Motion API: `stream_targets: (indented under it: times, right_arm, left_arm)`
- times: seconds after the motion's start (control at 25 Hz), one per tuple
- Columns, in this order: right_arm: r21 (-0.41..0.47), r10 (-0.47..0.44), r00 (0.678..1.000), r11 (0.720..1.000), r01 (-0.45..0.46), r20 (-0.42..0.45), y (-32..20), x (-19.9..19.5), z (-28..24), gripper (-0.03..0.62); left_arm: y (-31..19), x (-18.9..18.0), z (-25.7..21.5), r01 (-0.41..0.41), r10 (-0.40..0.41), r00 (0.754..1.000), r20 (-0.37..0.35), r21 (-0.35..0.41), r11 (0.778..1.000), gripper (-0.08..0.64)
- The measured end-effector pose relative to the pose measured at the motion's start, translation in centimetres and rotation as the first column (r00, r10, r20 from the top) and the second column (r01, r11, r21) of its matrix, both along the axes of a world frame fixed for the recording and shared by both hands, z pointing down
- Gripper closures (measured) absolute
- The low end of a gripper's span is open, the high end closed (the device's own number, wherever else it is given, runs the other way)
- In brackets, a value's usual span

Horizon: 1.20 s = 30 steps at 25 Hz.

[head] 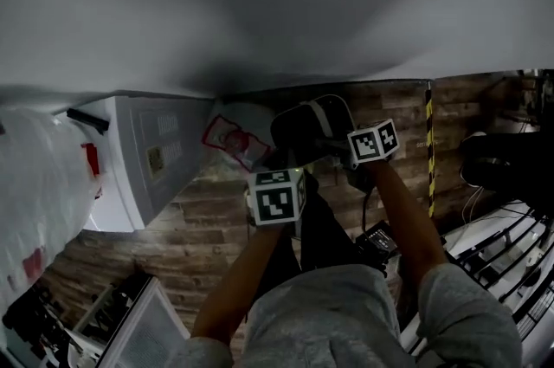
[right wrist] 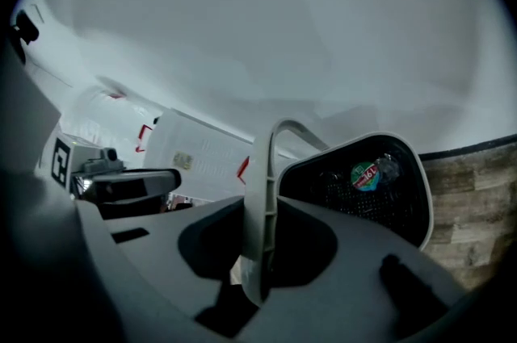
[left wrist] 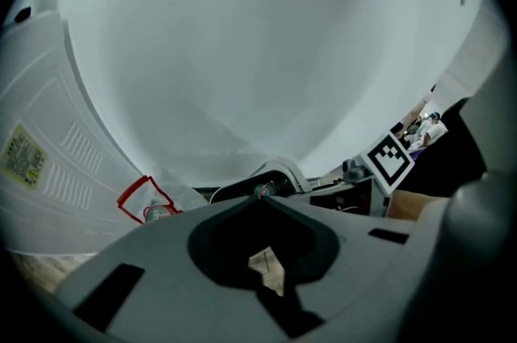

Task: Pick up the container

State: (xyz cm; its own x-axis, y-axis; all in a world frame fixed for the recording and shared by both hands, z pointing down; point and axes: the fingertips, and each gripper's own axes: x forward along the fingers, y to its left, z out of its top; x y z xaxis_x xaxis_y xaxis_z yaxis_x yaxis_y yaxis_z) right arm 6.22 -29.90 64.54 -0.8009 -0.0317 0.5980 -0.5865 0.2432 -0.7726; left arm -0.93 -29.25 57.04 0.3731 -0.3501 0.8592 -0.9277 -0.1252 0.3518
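Observation:
The container [head: 303, 128] is a black mesh basket with a white rim and a white handle [right wrist: 271, 148]; a round sticker sits on its mesh [right wrist: 365, 174]. My right gripper [right wrist: 260, 208] is shut on that handle, which stands upright between the jaws. In the head view the right gripper [head: 339, 148] holds the container out in front of the person, above the wooden floor [head: 199, 219]. My left gripper [left wrist: 258, 202] has its jaws closed tip to tip just before the container's rim [left wrist: 279, 170]; nothing shows between them. Seen from the head, the left gripper [head: 279, 167] is below and left of the container.
A white cabinet with labels [head: 164, 150] stands at the left, a red-edged plastic bag with a bottle [head: 229, 137] beside it. A yellow-and-black striped post [head: 428, 141] rises at the right. White racks and cables [head: 511, 245] fill the lower right. A pale wall is ahead.

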Motion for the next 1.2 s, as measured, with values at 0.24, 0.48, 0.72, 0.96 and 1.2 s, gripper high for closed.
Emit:
stream_targets:
  times: [0.24, 0.48, 0.72, 0.96, 1.2]
  right_arm:
    - [-0.048, 0.093, 0.968, 0.995, -0.084, 0.235, 0.6, 0.9, -11.2, 0.532]
    - [-0.135, 0.245, 0.869, 0.969, -0.207, 0.431, 1.3, 0.1, -19.6, 0.532]
    - [-0.134, 0.332, 0.813, 0.943, -0.306, 0.478, 1.8, -0.3, -24.9, 0.532]
    - [-0.096, 0.434, 0.792, 0.894, -0.438, 0.429, 3.7, 0.7, -27.1, 0.532]
    - [-0.074, 0.508, 0.747, 0.844, -0.532, 0.429, 6.2, 2.1, -29.1, 0.532]
  left_arm:
    - [0.1, 2.3, -6.7, -0.032, 0.032, 0.999, 0.015, 0.04, 0.999, 0.544]
    - [1.3, 1.3, -10.8, -0.053, 0.05, 0.997, 0.055, 0.058, 0.997, 0.545]
    - [2.3, 0.6, -13.9, -0.078, 0.075, 0.996, 0.044, 0.096, 0.992, 0.545]
    - [4.8, 0.2, -16.1, -0.145, 0.143, 0.989, 0.023, 0.128, 0.981, 0.545]
    - [6.8, 0.3, -17.8, -0.208, 0.209, 0.978, 0.008, 0.17, 0.963, 0.545]
